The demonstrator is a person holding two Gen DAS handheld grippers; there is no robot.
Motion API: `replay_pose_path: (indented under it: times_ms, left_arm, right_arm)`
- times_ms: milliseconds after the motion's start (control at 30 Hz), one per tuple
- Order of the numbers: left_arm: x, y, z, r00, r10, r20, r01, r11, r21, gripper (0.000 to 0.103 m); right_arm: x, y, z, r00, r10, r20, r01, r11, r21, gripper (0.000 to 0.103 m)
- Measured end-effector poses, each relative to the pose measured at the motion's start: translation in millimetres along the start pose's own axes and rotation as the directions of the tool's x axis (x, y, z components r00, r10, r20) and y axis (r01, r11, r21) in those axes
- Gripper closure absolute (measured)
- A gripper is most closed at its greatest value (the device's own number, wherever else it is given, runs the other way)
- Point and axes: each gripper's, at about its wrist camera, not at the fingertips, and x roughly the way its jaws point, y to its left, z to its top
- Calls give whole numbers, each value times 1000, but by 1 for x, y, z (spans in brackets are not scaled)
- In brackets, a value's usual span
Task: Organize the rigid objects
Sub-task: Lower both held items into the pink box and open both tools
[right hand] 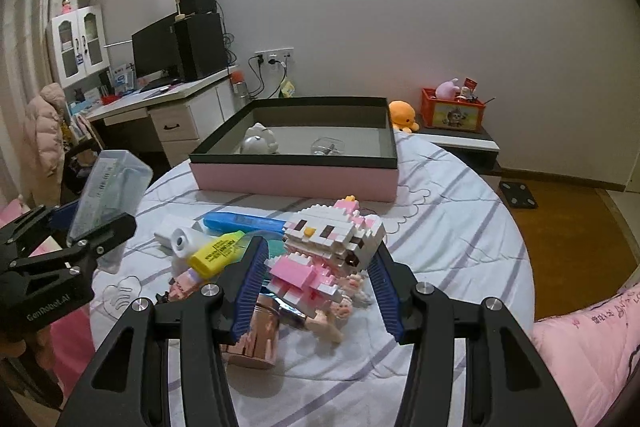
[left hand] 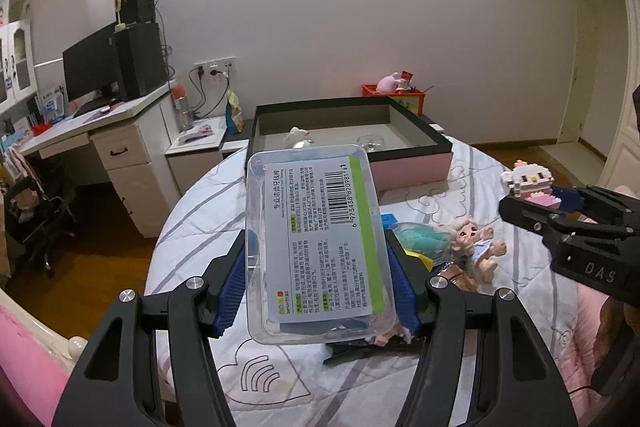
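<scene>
The bed (right hand: 460,227) with its striped white sheet takes up most of both views, and the big pink box (right hand: 296,179) with the dark rim sits open at the far end, holding a white figurine (right hand: 260,141) and something clear that's too glary to name. The right wrist view shows the pile in front of the box way better: a blue marker (right hand: 244,221), a yellow highlighter (right hand: 216,253), a white tube (right hand: 182,241) and a shiny rose-gold cup (right hand: 256,335). From the left wrist view that pile is mostly hidden behind the clear plastic case (left hand: 316,243), so only a small doll (left hand: 476,247) peeks out. The left gripper (left hand: 320,287) has its fingers clamped on the sides of that case, holding it up off the bed, barcode label facing the camera. The right gripper (right hand: 320,287) has its fingers pressed on a pink and white brick cat (right hand: 332,251), also lifted off the bed. The case's contents are hard to make out through the label.
</scene>
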Motion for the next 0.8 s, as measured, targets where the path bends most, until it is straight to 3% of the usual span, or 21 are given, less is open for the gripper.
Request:
replay_pose_path:
  times_ms: [167, 400, 600, 700, 800]
  left_arm:
    - [7, -4, 16, 999, -44, 1, 44, 999, 12, 40]
    - [40, -8, 75, 997, -69, 24, 67, 995, 70, 40]
    - [102, -2, 128, 998, -58, -16, 60, 993, 105, 40]
    - [144, 6, 149, 995, -67, -76, 74, 992, 102, 40]
    - [187, 11, 163, 991, -26, -132, 43, 991, 130, 40]
  right_arm:
    - [3, 8, 10, 999, 40, 11, -39, 999, -20, 51]
    - [27, 13, 50, 998, 68, 15, -67, 996, -62, 51]
    - [72, 7, 103, 999, 48, -1, -48, 994, -102, 51]
    - [105, 1, 125, 998, 46, -35, -49, 993, -103, 51]
    - [145, -5, 146, 997, -6, -72, -2, 993, -119, 51]
